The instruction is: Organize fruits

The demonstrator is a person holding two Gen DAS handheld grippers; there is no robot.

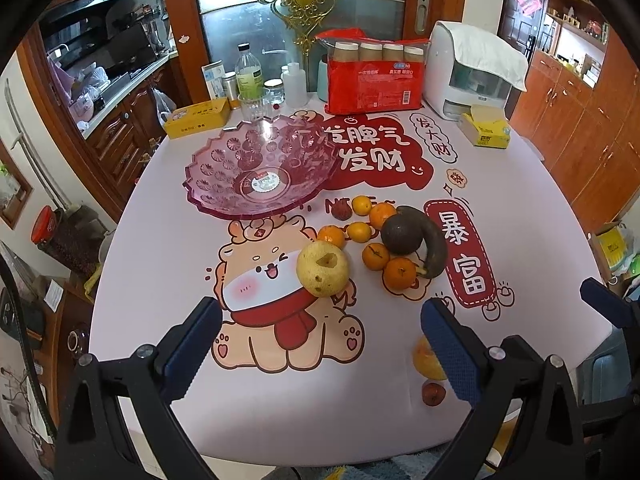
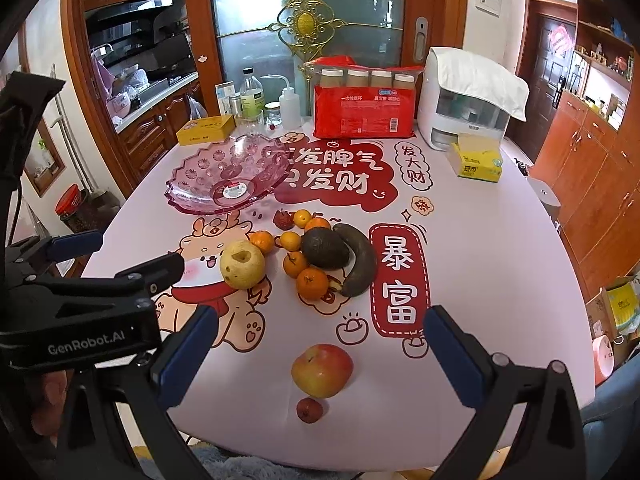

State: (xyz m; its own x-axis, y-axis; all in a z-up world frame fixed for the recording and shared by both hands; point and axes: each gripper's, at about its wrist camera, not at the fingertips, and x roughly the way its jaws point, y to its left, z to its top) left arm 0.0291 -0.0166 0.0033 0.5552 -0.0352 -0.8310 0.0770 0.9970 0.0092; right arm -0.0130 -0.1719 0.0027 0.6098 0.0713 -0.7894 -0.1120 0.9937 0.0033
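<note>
1. The left claw (image 1: 320, 330) hovered wide open and empty over the surface (image 1: 520, 208), just short of the yellow pear (image 1: 323, 268).
2. The right claw (image 2: 320, 338) was likewise spread and empty, with a red-yellow apple (image 2: 322, 376) and a small red fruit (image 2: 309, 409) lying between its fingers.
3. Tangerines (image 2: 312, 283), an avocado (image 2: 324, 249) and a darkened banana (image 2: 360, 264) clustered mid-surface, touching one another.
4. The pink glass bowl (image 2: 200, 176) stood empty beyond them to the left.
5. At the far edge stood a red package of cups (image 2: 362, 108), bottles (image 2: 251, 94), a yellow box (image 2: 205, 130) and a tissue pack (image 2: 476, 158).
</note>
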